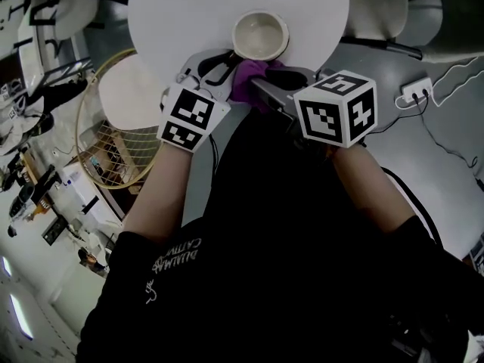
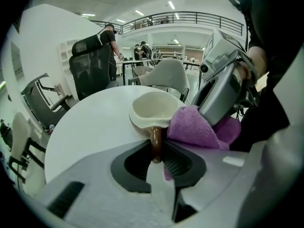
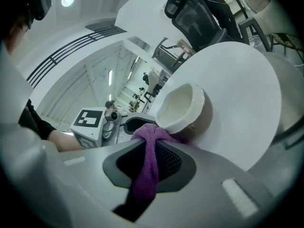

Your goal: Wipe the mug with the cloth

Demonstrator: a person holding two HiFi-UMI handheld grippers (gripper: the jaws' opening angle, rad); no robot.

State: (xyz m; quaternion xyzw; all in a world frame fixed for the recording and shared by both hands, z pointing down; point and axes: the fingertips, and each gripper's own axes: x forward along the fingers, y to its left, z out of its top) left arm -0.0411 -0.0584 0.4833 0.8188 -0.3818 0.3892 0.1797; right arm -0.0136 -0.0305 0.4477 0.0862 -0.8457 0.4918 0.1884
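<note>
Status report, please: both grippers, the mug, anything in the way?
Left gripper shut on mug by its handle. Right gripper shut on purple cloth, cloth against mug's side. Nothing blocking on table.

I logged the mug standing on the round table, close to the edge nearest me. Its handle sat pinched between the jaws of the left gripper, on the mug's near-left side. The cloth lay against the mug's near side (touching it), clamped in the right gripper, just right of the left one. A power strip lay off to the table's right.
</note>
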